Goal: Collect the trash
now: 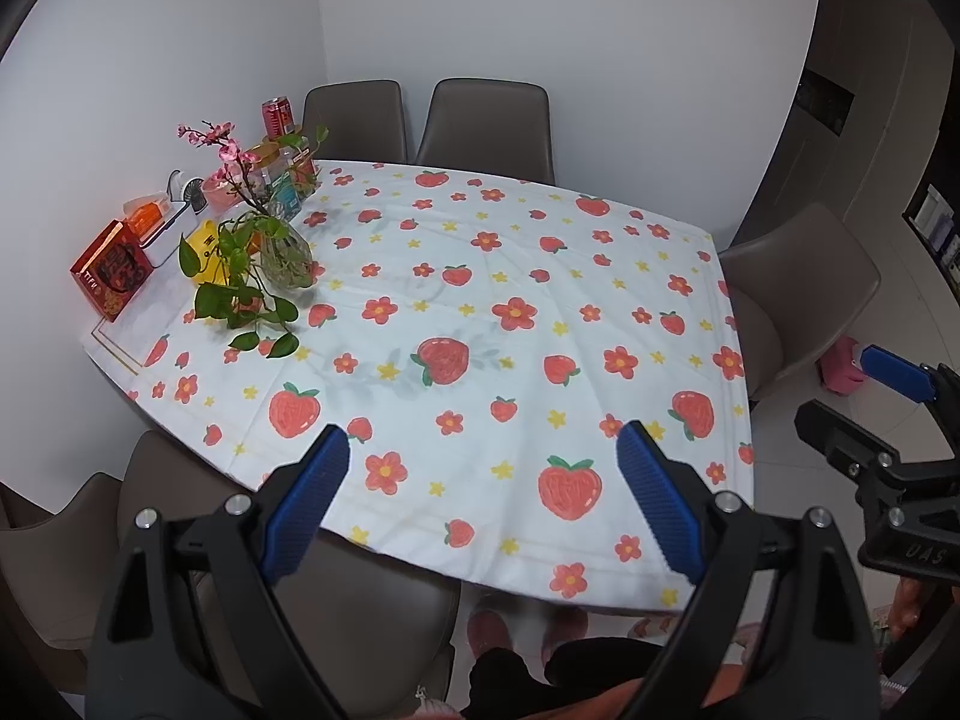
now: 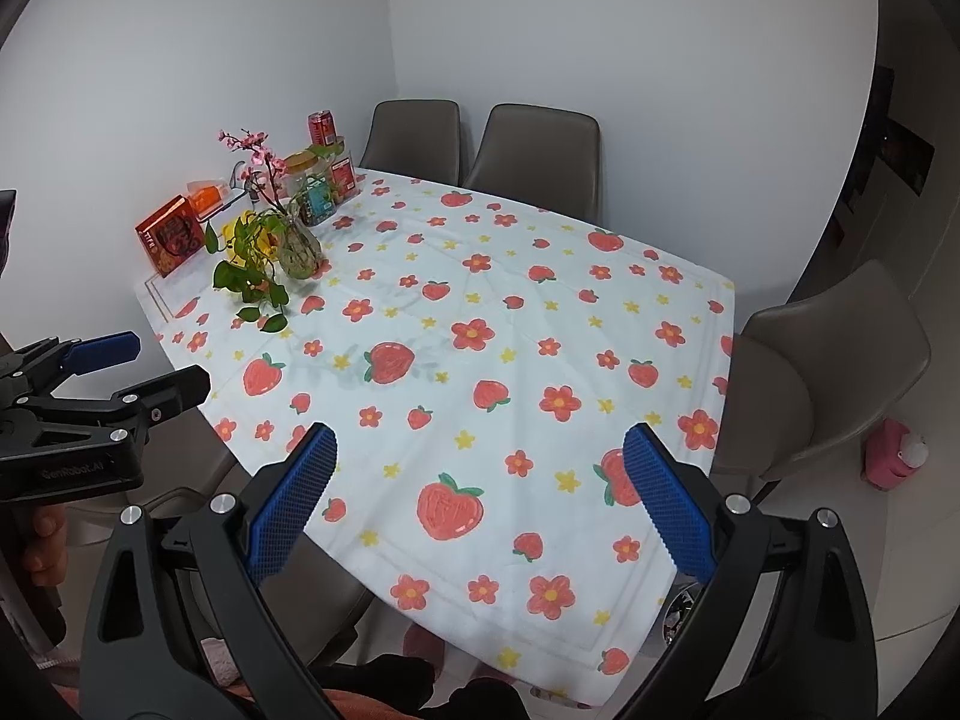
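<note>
- both held above near edge of tabletop (image 1: 600, 312), nothing grasped: left gripper (image 1: 483, 480) spread wide w/ bare pads, right gripper (image 2: 480, 480) likewise spread and vacant.
- no obvious trash seen on the strawberry cloth (image 2: 510, 360); likeliest candidates sat in far-left corner cluster by the wall: red can (image 1: 276, 117), red box (image 1: 113, 270), jars (image 1: 288, 180) — could not tell which counted as trash, so wrong pick was the main risk.
- glass vase (image 1: 288, 255) w/ trailing leaves stood in front of that cluster; long reach past it could have clipped stems or tipped it, spilling water on cloth.
- can perched high at the back, prob. light; off-centre pinch could have toppled it into the jars.
- loose cloth could have bunched or dragged if a fingertip scraped it, shifting everything on top.
- no bin visible in either view; pink item on floor (image 2: 894, 456) unclear, poss. missed.
- chairs (image 1: 798, 300) close around, elbow room tight.
</note>
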The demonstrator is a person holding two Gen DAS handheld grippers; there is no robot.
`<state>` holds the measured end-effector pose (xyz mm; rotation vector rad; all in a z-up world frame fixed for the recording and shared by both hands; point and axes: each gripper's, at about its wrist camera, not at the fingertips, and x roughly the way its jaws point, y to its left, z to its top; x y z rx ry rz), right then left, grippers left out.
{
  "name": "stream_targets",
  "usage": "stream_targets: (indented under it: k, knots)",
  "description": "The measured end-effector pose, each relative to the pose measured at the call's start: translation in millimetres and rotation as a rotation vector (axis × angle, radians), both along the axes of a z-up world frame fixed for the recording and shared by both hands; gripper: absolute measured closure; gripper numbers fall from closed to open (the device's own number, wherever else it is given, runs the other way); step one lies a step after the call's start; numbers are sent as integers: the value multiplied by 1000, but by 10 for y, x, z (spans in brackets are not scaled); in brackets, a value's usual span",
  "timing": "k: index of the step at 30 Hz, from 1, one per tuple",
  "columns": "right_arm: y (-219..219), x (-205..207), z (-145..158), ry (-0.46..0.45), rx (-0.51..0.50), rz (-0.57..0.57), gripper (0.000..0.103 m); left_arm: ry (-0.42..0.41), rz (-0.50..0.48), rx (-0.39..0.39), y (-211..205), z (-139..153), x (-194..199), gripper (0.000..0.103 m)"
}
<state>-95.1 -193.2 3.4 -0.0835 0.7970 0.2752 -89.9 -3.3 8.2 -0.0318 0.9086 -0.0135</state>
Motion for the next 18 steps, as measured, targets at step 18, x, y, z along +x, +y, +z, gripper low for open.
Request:
stream_targets:
  k: [18]
  knots:
    - [3, 9, 7, 2, 3, -2, 10, 1, 8, 3, -51, 17, -36, 12]
